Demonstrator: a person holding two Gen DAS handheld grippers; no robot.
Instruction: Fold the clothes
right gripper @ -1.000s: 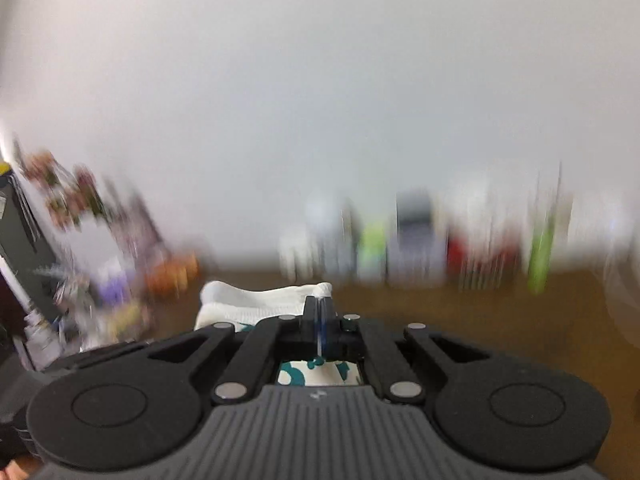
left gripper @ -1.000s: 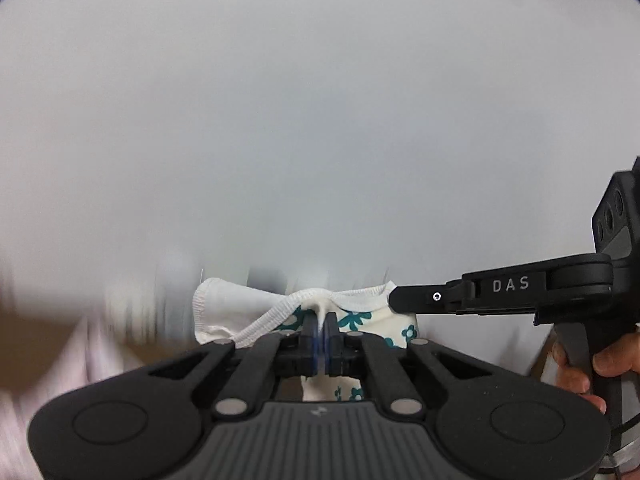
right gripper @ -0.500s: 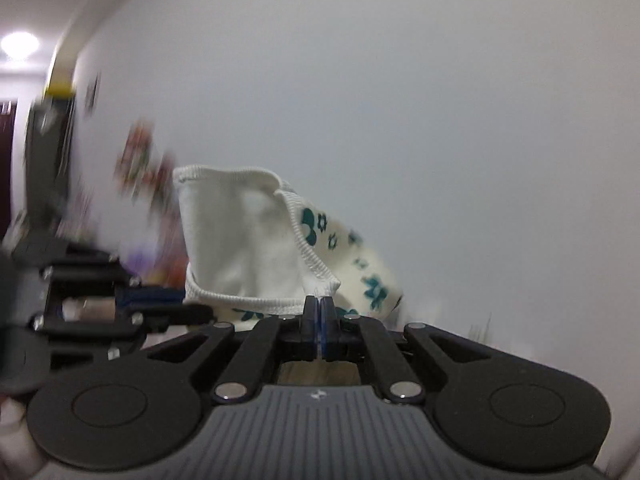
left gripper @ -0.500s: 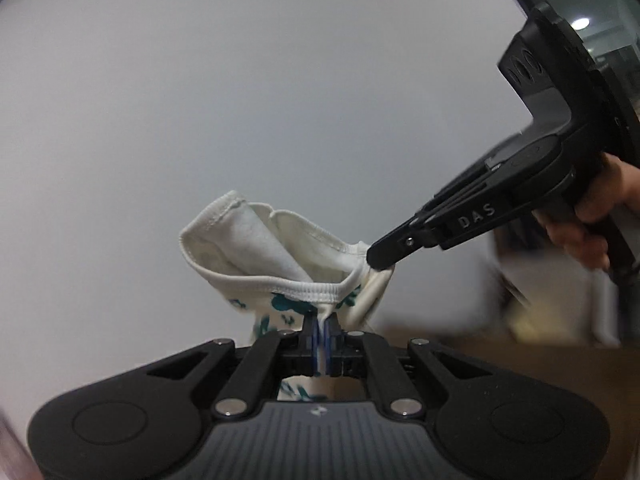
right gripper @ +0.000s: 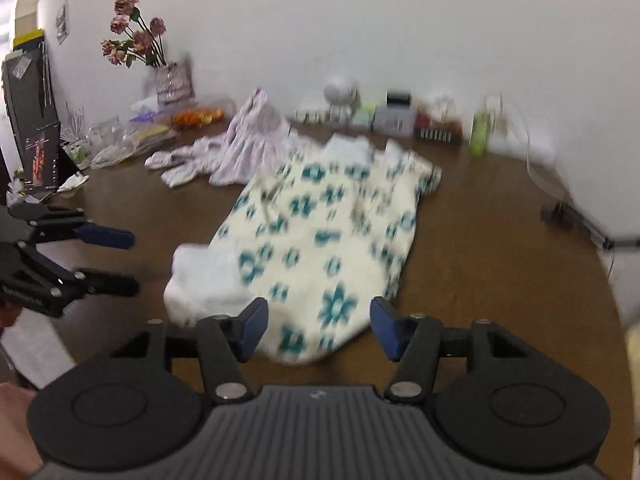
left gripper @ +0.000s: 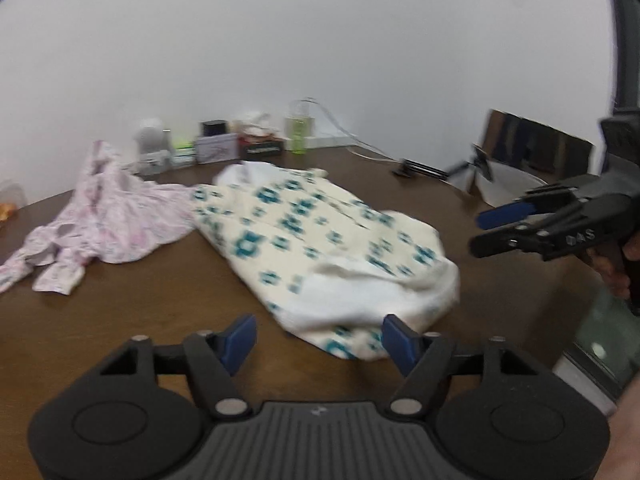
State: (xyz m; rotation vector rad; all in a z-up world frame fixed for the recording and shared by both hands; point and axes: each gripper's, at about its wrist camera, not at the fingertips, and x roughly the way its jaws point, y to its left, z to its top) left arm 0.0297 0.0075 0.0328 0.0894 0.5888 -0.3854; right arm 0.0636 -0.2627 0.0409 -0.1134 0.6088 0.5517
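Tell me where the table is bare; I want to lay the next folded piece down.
Bare wood lies right of the flowered garment, out to the table's edge, and between it and the left tool. Crowded: the back row by the wall around the green bottle, and the pink garment on the left.

You see a cream garment [left gripper: 320,240] printed with teal flowers on the dark brown table [left gripper: 120,320]. At frame left lies a pale pink patterned garment [left gripper: 108,216]; your gripper pads [left gripper: 240,338] are blue.
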